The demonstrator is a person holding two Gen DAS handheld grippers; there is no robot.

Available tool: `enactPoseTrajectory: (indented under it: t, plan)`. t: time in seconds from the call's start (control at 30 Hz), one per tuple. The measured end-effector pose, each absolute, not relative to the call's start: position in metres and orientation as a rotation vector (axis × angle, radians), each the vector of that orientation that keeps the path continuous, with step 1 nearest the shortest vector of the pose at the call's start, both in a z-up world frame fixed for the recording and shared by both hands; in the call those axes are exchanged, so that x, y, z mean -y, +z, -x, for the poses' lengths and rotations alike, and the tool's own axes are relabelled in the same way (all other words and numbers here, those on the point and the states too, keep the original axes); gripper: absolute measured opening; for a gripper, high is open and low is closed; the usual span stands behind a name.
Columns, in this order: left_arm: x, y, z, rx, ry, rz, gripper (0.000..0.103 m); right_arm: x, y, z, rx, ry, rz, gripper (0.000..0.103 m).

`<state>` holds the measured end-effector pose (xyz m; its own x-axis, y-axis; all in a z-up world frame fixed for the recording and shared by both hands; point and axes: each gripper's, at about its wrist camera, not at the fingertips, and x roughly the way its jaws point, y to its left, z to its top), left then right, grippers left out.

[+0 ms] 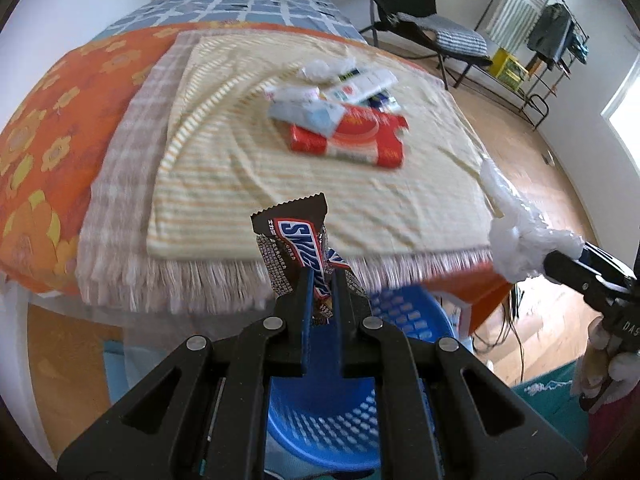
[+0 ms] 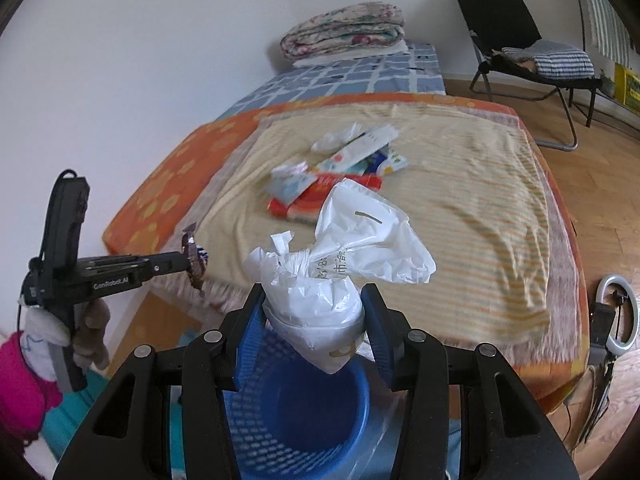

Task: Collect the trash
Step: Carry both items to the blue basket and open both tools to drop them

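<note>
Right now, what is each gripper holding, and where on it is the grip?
The left gripper pinches a Snickers wrapper by its lower end. The right gripper clamps a knotted white plastic bag around its bunched middle.

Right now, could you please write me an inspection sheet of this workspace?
Surface: striped yellow cloth over an orange flowered bedcover.
Job's things: brown Snickers wrapper, knotted white plastic bag, blue perforated plastic basket below both.
Clutter: red flat package and pale wrappers piled mid-cloth.
Grippers: left tongs shut on the wrapper; right tongs shut on the bag.
Cables: dark cords hanging beside the bed.
Surroundings: folded flowered quilt, black folding chair, ring light, wooden floor.
</note>
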<state>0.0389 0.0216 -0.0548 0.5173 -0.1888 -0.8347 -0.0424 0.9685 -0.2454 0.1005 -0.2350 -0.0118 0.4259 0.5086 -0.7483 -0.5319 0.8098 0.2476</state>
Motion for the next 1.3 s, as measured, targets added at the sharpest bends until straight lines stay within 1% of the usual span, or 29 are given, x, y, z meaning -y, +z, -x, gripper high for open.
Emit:
enactPoseTrajectory:
  t: [0.23,0.5,0.97,1.2,1.23,1.27,1.3]
  plan:
    - [-0.005,-0.072,-0.010,-1.066,-0.122,0.235,0.007,0.227,-0.032,-0.059,-0.967,0.702,0.075,0.046]
    - [0.007,-0.098,0.006,-1.142,-0.143,0.229,0.007,0.221,-0.058,-0.027,-1.025,0.736,0.122,0.046]
    - [0.018,-0.116,0.015,-1.187,-0.146,0.195,0.007,0.205,-0.092,-0.012,-1.109,0.773,0.199,0.048]
    - [0.020,-0.120,0.012,-1.206,-0.138,0.193,0.007,0.203,-0.097,-0.012,-1.128,0.768,0.209,0.049]
    - [0.020,-0.121,0.012,-1.210,-0.139,0.194,0.010,0.202,-0.098,-0.013,-1.132,0.765,0.211,0.049]
    - [0.020,-0.122,0.012,-1.213,-0.137,0.194,0.020,0.202,-0.098,-0.013,-1.136,0.762,0.213,0.049]
    - [0.020,-0.122,0.012,-1.212,-0.134,0.194,0.027,0.201,-0.099,-0.014,-1.141,0.760,0.214,0.050]
